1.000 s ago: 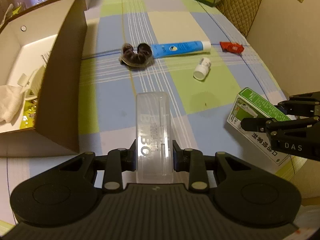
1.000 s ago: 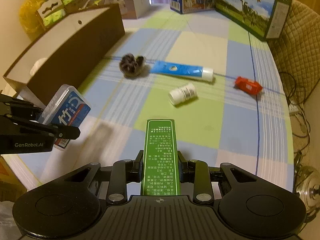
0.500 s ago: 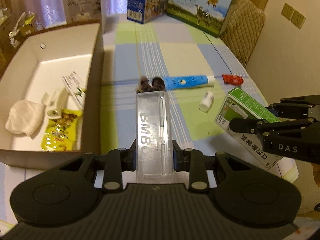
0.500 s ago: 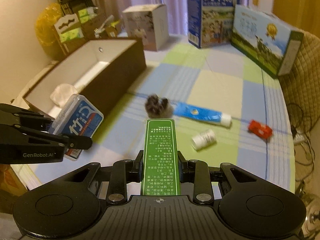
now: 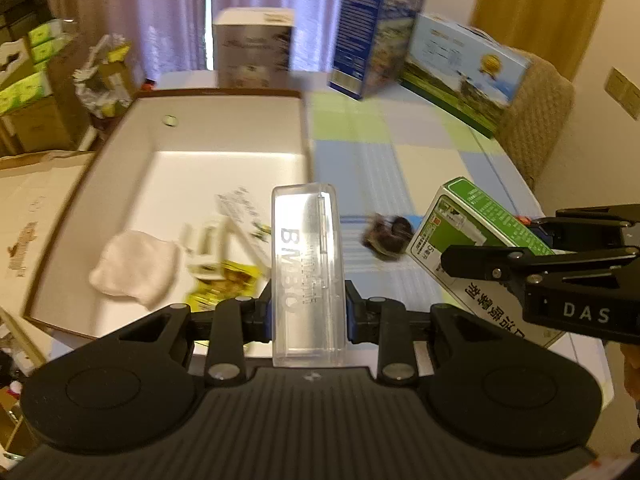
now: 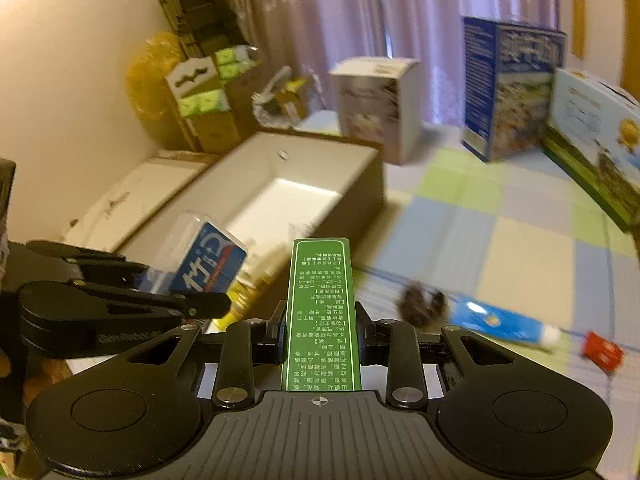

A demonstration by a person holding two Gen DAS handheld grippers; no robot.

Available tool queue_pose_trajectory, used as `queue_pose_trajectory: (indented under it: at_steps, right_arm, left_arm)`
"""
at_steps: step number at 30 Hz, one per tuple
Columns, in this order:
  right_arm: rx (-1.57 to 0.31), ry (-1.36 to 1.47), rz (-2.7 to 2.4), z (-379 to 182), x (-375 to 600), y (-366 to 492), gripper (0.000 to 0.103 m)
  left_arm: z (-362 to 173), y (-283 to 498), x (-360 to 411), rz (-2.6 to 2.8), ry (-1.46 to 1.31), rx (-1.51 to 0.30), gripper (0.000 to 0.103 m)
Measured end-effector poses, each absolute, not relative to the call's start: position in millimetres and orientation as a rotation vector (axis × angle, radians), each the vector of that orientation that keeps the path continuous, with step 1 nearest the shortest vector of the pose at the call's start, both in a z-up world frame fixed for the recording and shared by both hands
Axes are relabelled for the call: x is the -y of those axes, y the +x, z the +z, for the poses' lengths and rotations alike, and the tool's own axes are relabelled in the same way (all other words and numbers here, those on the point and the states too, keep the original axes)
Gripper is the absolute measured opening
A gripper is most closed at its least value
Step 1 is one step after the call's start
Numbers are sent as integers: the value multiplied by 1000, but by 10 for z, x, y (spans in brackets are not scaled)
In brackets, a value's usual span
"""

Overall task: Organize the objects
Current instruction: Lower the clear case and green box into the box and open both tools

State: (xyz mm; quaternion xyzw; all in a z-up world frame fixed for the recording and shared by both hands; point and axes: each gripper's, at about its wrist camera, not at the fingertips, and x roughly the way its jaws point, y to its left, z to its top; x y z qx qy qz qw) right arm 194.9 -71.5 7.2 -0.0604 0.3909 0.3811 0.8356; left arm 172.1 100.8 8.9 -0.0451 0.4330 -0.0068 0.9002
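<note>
The left gripper (image 5: 307, 316) clenches a clear, ribbed, seemingly plastic case (image 5: 306, 264); the right gripper (image 6: 321, 340) grips a slim green carton (image 6: 321, 312).

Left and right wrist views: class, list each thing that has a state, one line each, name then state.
Left hand-held gripper: shut on the clear plastic case, held off the table.
Right hand-held gripper: shut on the green carton, held off the table.
Cardboard box: open-topped, partly filled.
White cloth: crumpled, inside the box.
Blue tube: lying flat on the tablecloth.
</note>
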Motion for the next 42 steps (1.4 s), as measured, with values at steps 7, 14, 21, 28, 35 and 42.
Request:
queue_pose_trajectory:
  at_steps: [7, 14, 21, 28, 35, 42]
  right_arm:
    - [-819, -79, 870, 118, 172, 2030, 27]
    - [-846, -56, 878, 28, -267, 2202, 27]
    - [-890, -67, 840, -169, -611, 2404, 27]
    - [-930, -80, 788, -401, -841, 2614, 27]
    - [-952, -88, 729, -557, -977, 2831, 27]
    - [-960, -77, 680, -628, -1086, 3059, 27]
  left_arm:
    - [171, 1794, -1481, 49, -92, -880, 26]
    - [133, 1966, -1865, 76, -84, -897, 26]
    - [-55, 2233, -2145, 73, -70, -956, 26]
    - [-274, 2548, -2328, 56, -39, -1010, 26]
    - [-430, 2852, -2433, 31, -11, -1048, 26]
    - [-497, 3186, -2510, 7, -5, -1053, 26]
